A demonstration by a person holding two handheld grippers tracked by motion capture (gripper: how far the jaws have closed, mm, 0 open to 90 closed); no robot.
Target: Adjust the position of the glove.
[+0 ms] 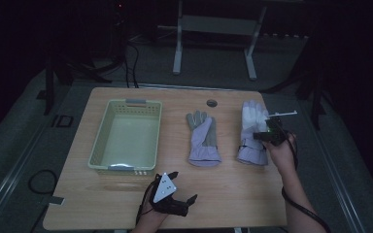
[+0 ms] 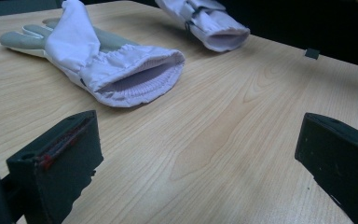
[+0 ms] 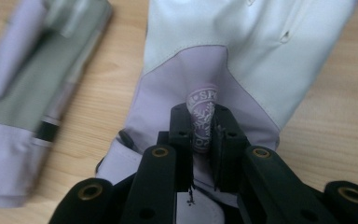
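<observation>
The right gripper's fingers (image 3: 226, 140) are clenched on a raised fold of the right glove (image 3: 242, 60), a pinch of lilac fabric with a printed patch standing up between the two black pads; the right gripper (image 1: 271, 132) sits over the cuff half of that glove (image 1: 252, 132), near the table's right edge, and the glove's white fingers point away from the person; the hand behind the gripper comes in from the lower right, forearm angled up and inward, the gripper tipped down onto the glove; the left glove (image 1: 202, 138) lies flat just beside it toward the middle of the table (image 1: 223, 194), apart from it, grey palm patch up; in the left gripper view this glove (image 2: 98, 65) shows its open cuff toward the camera, well ahead of the jaws; the left gripper (image 1: 175, 194) rests near the table's front edge with its fingers (image 2: 60, 158) released, spread wide with bare wood between them, touching nothing; a pale basket (image 1: 103, 141) stands on the left part of the table, beyond the left gripper.
</observation>
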